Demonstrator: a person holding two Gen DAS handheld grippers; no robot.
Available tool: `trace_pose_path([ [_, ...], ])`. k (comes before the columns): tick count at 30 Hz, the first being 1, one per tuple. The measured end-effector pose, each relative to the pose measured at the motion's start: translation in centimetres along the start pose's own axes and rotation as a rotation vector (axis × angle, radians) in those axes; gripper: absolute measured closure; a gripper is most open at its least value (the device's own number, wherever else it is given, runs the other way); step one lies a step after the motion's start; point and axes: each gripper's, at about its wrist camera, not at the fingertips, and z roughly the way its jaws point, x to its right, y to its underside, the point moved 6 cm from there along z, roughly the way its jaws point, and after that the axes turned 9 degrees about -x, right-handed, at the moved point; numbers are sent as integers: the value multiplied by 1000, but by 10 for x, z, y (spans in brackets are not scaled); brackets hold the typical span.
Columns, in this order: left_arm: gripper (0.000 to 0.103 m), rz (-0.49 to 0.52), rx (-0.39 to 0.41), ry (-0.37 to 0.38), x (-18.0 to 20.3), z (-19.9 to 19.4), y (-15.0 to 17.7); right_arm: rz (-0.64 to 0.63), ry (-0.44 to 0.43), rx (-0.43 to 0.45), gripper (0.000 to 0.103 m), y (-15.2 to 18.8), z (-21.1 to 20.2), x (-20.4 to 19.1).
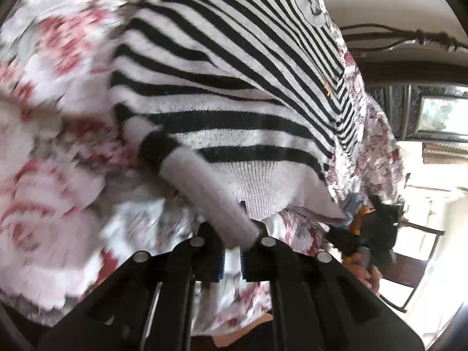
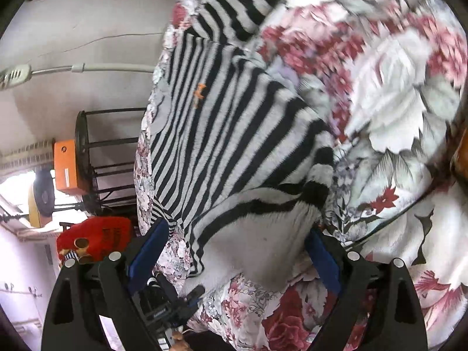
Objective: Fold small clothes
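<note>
Black-and-white striped knit sweater [image 1: 234,93] lies flat on the floral bedsheet [image 1: 44,175]. My left gripper [image 1: 232,259] is clamped on its sleeve cuff [image 1: 204,196]. My right gripper [image 2: 237,251] is spread wide, straddling the sweater's hem, not pinching.

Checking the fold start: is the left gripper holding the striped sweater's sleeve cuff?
Yes, the left gripper is shut on the grey cuff of the striped sweater.
</note>
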Motion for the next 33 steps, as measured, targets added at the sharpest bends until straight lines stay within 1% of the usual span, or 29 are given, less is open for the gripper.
trace_pose_path([
  [2,97,-19,0,11,-7,-4,2,-50,55,8,12,5,4,0],
  [3,97,-27,-2,6,-9,-3,1,-87,98,10,12,11,7,-1],
  [4,97,-35,-6,2,-12,-2,0,-113,140,12,16,16,12,-3],
  [5,94,-52,-15,-2,-15,1,-1,-145,180,17,23,19,14,-4],
  [6,87,-70,-20,-2,-20,1,-2,-161,203,21,29,20,18,-5],
  [7,82,-87,-19,1,-21,4,-4,-173,228,28,47,22,18,-2],
  [8,74,-99,-15,12,-20,5,-6,-173,232,26,64,23,19,1],
  [9,63,-104,-8,22,-18,4,-9,-165,229,20,73,23,19,5],
  [10,58,-104,1,33,-17,3,-10,-151,223,14,82,23,18,10],
  [11,49,-102,13,44,-14,1,-13,-148,219,11,85,23,18,13],
  [12,43,-101,24,45,-11,0,-14,-154,218,11,86,24,17,14],
  [14,41,-108,49,38,-11,-5,-16,-178,217,16,88,27,14,11],
  [16,42,-103,61,27,-9,-7,-17,-198,210,29,90,30,7,6],
  [17,51,-79,71,-20,-8,-8,-17,-213,209,37,91,31,4,2],
  [18,77,-58,75,-63,-8,-8,-18,-221,211,41,92,31,1,-2],
  [19,90,-40,70,-95,-9,-7,-17,-234,211,47,92,33,-2,-6],
  [20,96,-43,63,-86,-11,-6,-15,-242,209,51,93,35,-5,-9],
  [22,97,-54,87,-63,-11,-15,-14,-274,212,65,94,41,-13,-17],
  [23,97,-36,112,-47,-7,-28,-11,-290,212,69,94,45,-17,-19],
  [24,97,-21,122,-36,-5,-34,-9,-314,213,68,95,51,-21,-23],
  [25,97,-6,127,-35,-4,-41,-6,-327,232,61,95,55,-22,-22],
  [26,97,-1,118,-69,-10,-44,-3,-341,277,43,95,60,-19,-17],
  [27,97,-17,97,-100,-19,-40,-3,-346,332,19,95,63,-14,-9],
  [28,96,-78,25,-148,-39,-25,-2,-330,391,-29,95,67,-4,6],
  [29,96,-120,-21,-139,-51,-15,0,-313,412,-55,98,68,3,15],
  [30,95,-145,-37,-124,-57,-12,-1,-307,415,-65,98,67,4,17],
  [31,95,-137,-30,-120,-55,-16,-2,-304,405,-67,98,67,2,15],
  [33,93,-68,24,-170,-40,-33,0,-293,397,-55,93,69,-4,12],
])
